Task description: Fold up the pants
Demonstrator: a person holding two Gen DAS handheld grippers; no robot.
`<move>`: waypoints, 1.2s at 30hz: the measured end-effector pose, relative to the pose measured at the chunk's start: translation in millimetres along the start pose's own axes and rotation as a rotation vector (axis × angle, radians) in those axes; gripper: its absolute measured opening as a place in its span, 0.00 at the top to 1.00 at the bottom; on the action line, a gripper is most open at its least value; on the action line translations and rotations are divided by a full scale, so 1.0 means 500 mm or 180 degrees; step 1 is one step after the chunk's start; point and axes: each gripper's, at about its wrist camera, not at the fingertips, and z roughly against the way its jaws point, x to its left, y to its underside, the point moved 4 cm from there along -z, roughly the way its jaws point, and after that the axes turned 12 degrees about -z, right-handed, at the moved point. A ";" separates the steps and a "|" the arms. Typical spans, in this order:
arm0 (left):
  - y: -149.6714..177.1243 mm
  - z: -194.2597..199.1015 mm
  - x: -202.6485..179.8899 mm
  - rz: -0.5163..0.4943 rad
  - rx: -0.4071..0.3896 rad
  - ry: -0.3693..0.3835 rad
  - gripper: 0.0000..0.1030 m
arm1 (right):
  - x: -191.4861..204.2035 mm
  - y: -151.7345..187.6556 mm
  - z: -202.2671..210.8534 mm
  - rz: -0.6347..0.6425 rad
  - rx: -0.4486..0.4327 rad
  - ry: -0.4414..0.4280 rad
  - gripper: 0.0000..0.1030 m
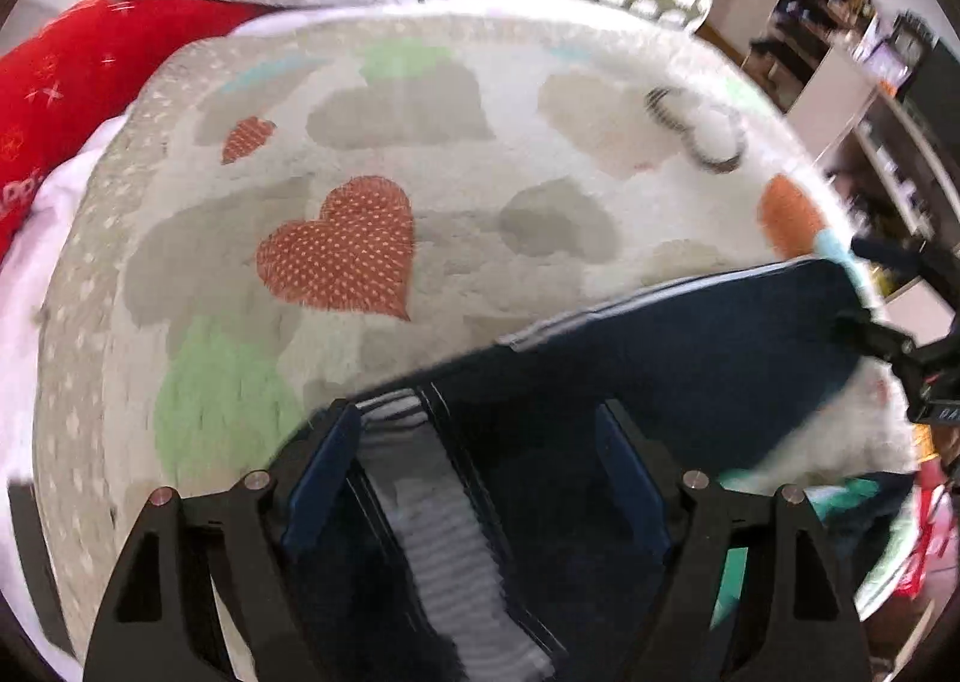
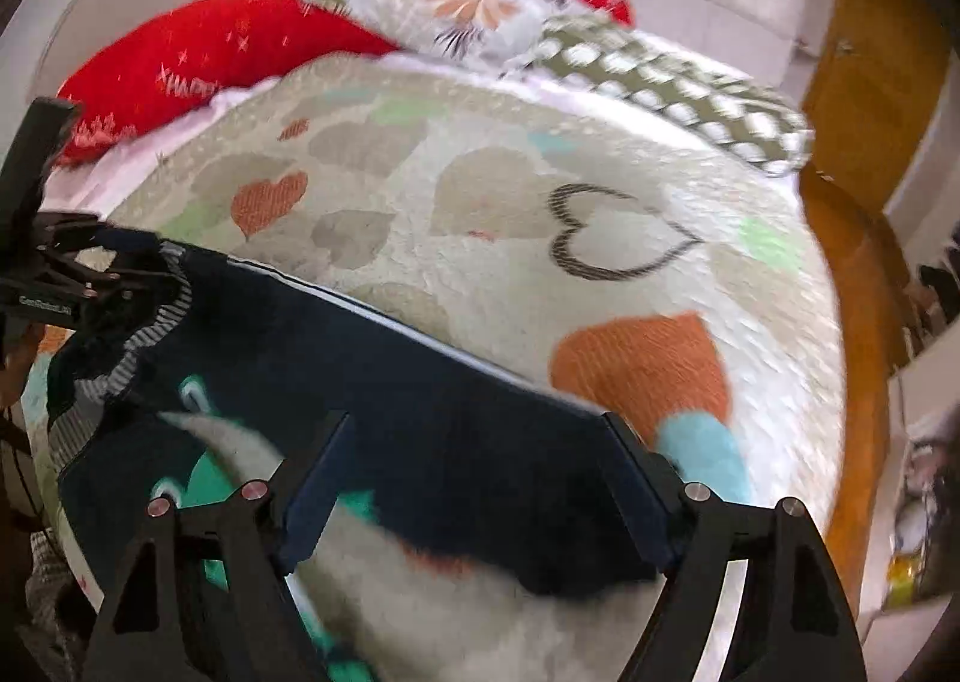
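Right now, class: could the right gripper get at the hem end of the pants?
Probably yes. The right gripper is open and the dark pants lie flat on the heart blanket with their end between its fingers. Nothing covers that end; the left gripper is at the striped waistband, well clear.

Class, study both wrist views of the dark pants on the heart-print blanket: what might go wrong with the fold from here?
1. Both views are motion-blurred; a fast move may skew the pants.
2. The striped waistband lies between the left gripper fingers, which look open; it may slip out.
3. The right gripper could drag up the blanket too.
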 end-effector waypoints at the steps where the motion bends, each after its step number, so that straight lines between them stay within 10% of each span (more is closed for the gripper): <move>1: -0.005 -0.020 0.004 -0.0058 0.0056 -0.0002 0.23 | 0.000 -0.009 -0.019 0.0043 0.0026 0.0030 0.18; 8: -0.014 -0.087 -0.017 -0.0566 0.0267 -0.0021 0.21 | -0.006 -0.024 -0.167 0.0273 0.0560 0.0073 0.20; 10: -0.010 -0.081 -0.021 -0.0587 0.0214 0.0085 0.43 | -0.007 -0.019 -0.174 0.0148 0.0546 0.0023 0.23; 13: -0.005 -0.058 -0.029 -0.0666 0.0117 0.0016 0.92 | 0.008 -0.005 -0.152 0.0016 0.0557 -0.0274 0.94; 25: 0.093 0.166 -0.074 -0.0507 -0.0642 -0.0357 0.92 | 0.064 0.021 0.035 0.0006 -0.0030 -0.0191 0.95; 36: 0.367 0.215 -0.204 -0.0563 -0.0789 -0.0762 0.87 | 0.151 0.280 0.168 -0.0105 -0.0177 -0.0404 0.94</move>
